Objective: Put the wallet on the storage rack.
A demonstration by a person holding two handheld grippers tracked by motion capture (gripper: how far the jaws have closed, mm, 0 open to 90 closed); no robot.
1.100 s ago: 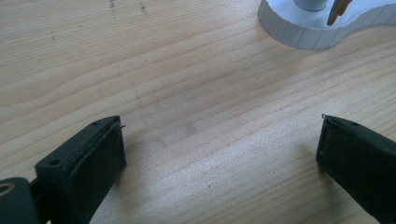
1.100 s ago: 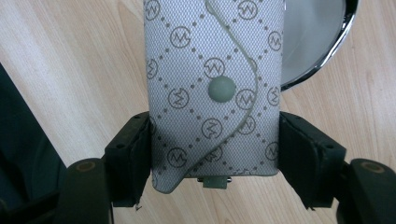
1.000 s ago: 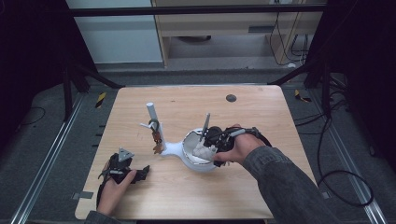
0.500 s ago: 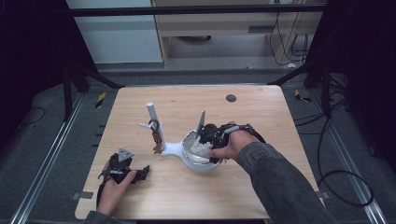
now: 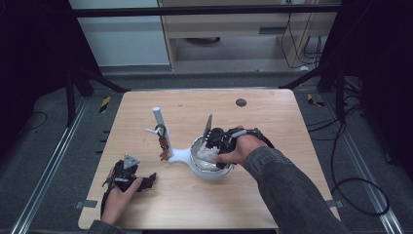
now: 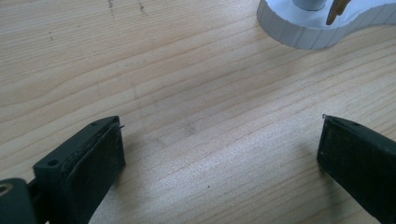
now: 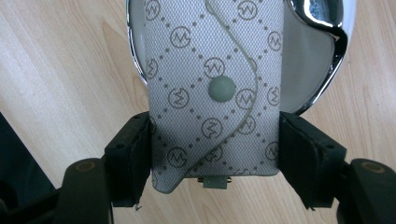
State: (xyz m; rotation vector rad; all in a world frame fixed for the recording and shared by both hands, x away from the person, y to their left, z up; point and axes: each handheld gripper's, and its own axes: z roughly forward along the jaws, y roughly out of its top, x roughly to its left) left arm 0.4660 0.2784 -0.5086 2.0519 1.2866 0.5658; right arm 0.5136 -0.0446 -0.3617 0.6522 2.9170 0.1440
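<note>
The right gripper (image 7: pixel 215 154) clamps a grey fabric pouch with a diamond monogram pattern and a round snap button (image 7: pixel 212 88), one black jaw pressed on each long side. The pouch's far end lies over a shallow white dish with a chrome rim (image 7: pixel 338 51). In the high view the right gripper (image 5: pixel 214 142) sits over that dish (image 5: pixel 210 173) at the middle of the light wooden table (image 5: pixel 272 112), and the pouch (image 5: pixel 205 152) appears as a pale patch inside it, though it is too small there to make out clearly. The dish joins a white stand with an upright post (image 5: pixel 158 117) just to its left, where small brownish trinkets (image 5: pixel 163 146) hang.

The left gripper (image 5: pixel 127 176) rests at the near left of the table, well apart from the dish. Its jaws stand wide with only bare wood between them, and the stand's white ribbed base (image 6: pixel 299 28) lies beyond them.
</note>
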